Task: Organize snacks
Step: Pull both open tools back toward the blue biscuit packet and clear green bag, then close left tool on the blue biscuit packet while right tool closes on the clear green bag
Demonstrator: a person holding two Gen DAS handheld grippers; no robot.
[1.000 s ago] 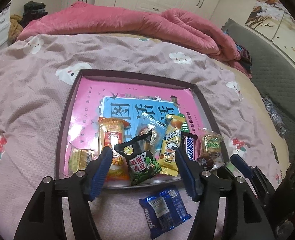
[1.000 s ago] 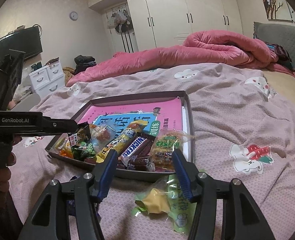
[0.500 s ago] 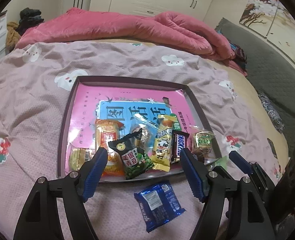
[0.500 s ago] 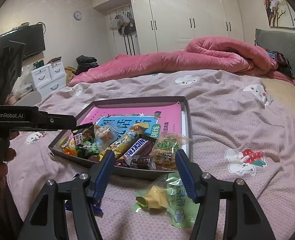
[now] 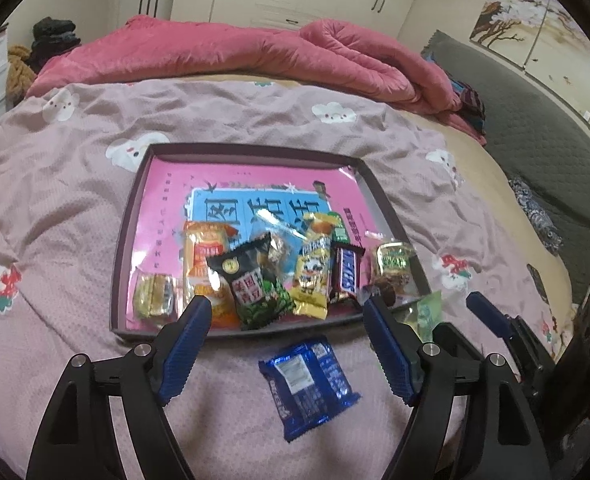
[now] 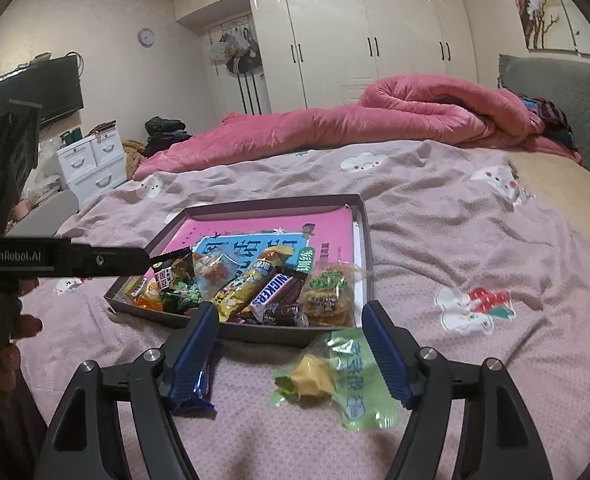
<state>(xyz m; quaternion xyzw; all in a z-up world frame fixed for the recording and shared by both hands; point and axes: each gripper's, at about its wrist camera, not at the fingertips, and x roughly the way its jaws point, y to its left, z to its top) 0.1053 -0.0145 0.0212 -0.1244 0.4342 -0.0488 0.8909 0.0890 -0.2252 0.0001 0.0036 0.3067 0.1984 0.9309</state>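
A dark tray (image 5: 251, 150) lined with a pink book lies on the bed and holds several snack packets along its near edge, among them a black pea bag (image 5: 251, 280) and a Snickers bar (image 5: 347, 274). A blue packet (image 5: 309, 382) lies on the sheet in front of the tray, between the fingers of my open, empty left gripper (image 5: 285, 312). A green packet with a yellow cake (image 6: 335, 372) lies on the sheet between the fingers of my open, empty right gripper (image 6: 289, 316). The tray (image 6: 361, 240) is just beyond it.
The bed has a mauve sheet (image 5: 55, 200) with cartoon prints. A rolled pink quilt (image 5: 235, 52) lies at the far side. A grey headboard (image 6: 555, 84) is on the right, white drawers (image 6: 91, 164) and a TV on the left.
Both grippers have pulled back and up from the tray, so the blue packet and the green packet show more fully between the fingers. Nothing was taken hold of.
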